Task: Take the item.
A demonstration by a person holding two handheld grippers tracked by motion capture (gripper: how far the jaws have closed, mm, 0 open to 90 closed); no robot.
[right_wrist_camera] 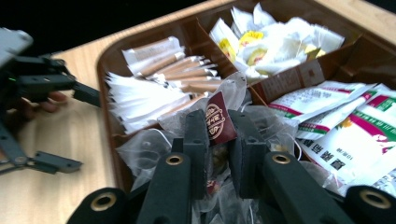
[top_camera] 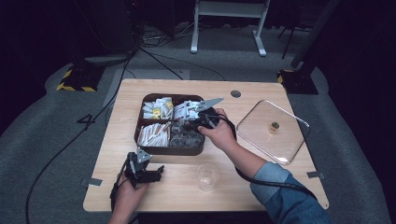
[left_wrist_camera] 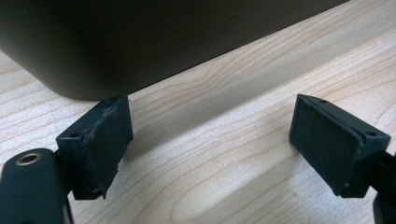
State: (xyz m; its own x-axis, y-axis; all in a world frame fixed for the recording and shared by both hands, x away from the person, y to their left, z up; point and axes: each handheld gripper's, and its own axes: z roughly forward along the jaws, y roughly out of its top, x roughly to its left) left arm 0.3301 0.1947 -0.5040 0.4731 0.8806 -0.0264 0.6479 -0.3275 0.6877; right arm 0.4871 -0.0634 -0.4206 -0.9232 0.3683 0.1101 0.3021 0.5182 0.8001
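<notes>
A tea bag [right_wrist_camera: 219, 122] is gripped by the right gripper [right_wrist_camera: 218, 140] inside the tray [top_camera: 144, 99]. The left gripper [left_wrist_camera: 210, 140] is held wide apart just beside the tray's wall.

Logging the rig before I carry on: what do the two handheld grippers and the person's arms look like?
Both grippers are black. The left gripper and right gripper each carry a grey three-cornered plate on top and trail a black cable. The jaws end in blocky black pads with worn edges, on arms with brass-coloured rivets. The right forearm wears a blue denim sleeve.

Left gripper [left_wrist_camera: 210, 144] hovers low, jaws spread wide over the wooden table [left_wrist_camera: 243, 93]; dark tray wall [left_wrist_camera: 140, 37] looms at twelve o'clock.
</notes>
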